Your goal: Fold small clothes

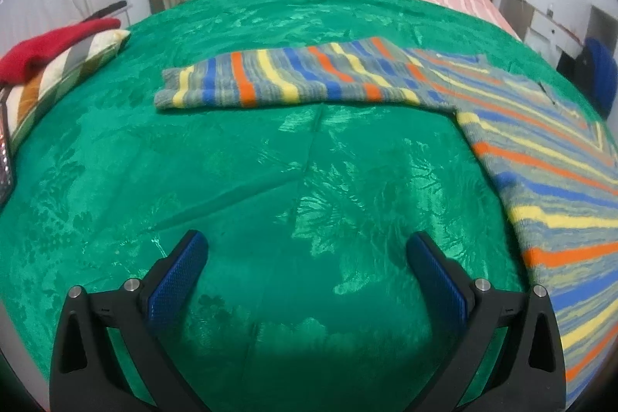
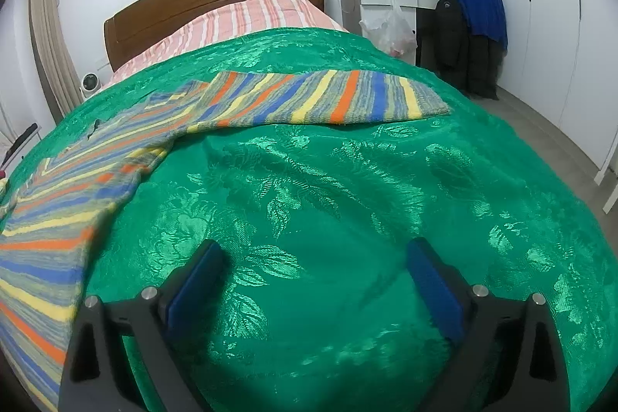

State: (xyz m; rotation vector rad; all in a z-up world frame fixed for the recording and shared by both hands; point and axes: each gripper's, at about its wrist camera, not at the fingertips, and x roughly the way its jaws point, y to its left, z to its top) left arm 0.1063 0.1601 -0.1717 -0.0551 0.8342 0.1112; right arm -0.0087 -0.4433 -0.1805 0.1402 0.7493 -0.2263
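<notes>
1. The striped sweater [image 1: 533, 149] lies flat on the green bedspread [image 1: 270, 180], one sleeve stretched across mid-frame.
2. Only the left view shows a red cloth [image 1: 50, 45] at upper left; only the right view shows a blue jacket [image 2: 479, 6] at upper right.
3. The left gripper [image 1: 307, 246] and right gripper [image 2: 314, 253] hover low above bare bedspread, jaws spread wide, holding nothing.

Striped sweater [image 1: 540, 149]: body cut off at the right frame edge, hem unseen. Dark object [image 1: 4, 157] at left edge of bedspread [image 1: 231, 180]: unidentifiable.
</notes>
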